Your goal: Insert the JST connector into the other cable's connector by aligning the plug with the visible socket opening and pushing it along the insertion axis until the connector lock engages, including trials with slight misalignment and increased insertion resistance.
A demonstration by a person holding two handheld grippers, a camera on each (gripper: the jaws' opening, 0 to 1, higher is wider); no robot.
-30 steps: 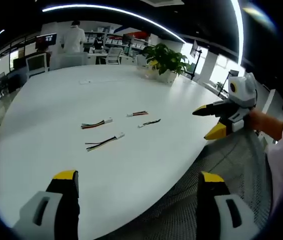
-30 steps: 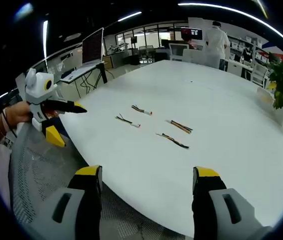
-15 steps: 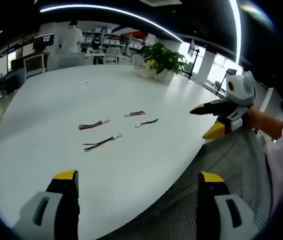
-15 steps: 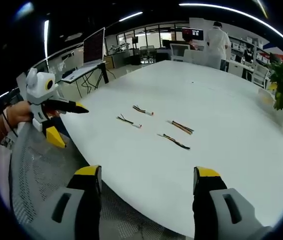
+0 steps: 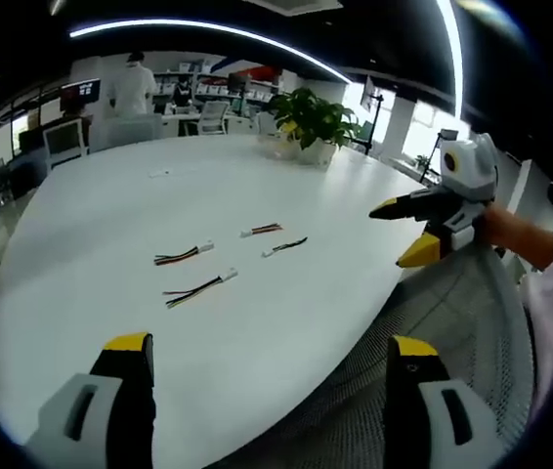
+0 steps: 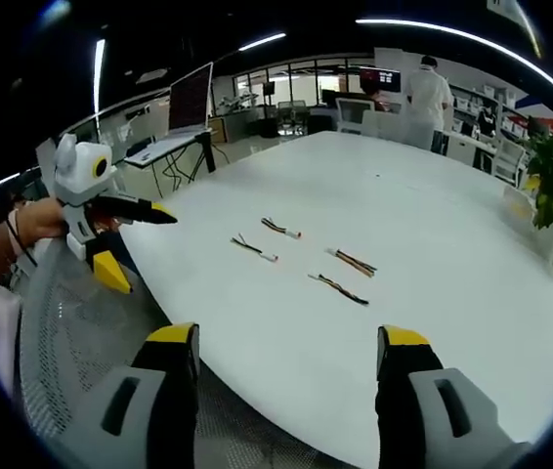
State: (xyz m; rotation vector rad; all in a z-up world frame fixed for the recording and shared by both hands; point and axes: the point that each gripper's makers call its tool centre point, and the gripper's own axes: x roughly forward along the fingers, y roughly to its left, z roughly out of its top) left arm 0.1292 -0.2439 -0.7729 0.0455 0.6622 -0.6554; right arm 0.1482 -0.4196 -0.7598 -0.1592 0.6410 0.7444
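Four short cable pieces lay loose near the middle of the round white table (image 5: pixel 81 283), well ahead of both tongs and apart from each other. In the left gripper view, the left tongs (image 5: pixel 271 347) stood spread wide with nothing between the jaws, held back over the table's near edge. The nearest cable (image 5: pixel 196 288) lay ahead and slightly left of them, its long axis running slantwise with the white plug end toward the right. A second cable (image 5: pixel 183 256) lay just beyond it, and two more (image 5: pixel 260 231) (image 5: pixel 285 244) sat further right.

The right tongs (image 6: pixel 287 347) were likewise spread and empty. From their side the closest piece was the dark-wired cable (image 6: pixel 341 288), ahead and a little right.

Neither hand looked clearly nearer (both hung back at the table edge), so each would likely reach forward for the cable on its own side.
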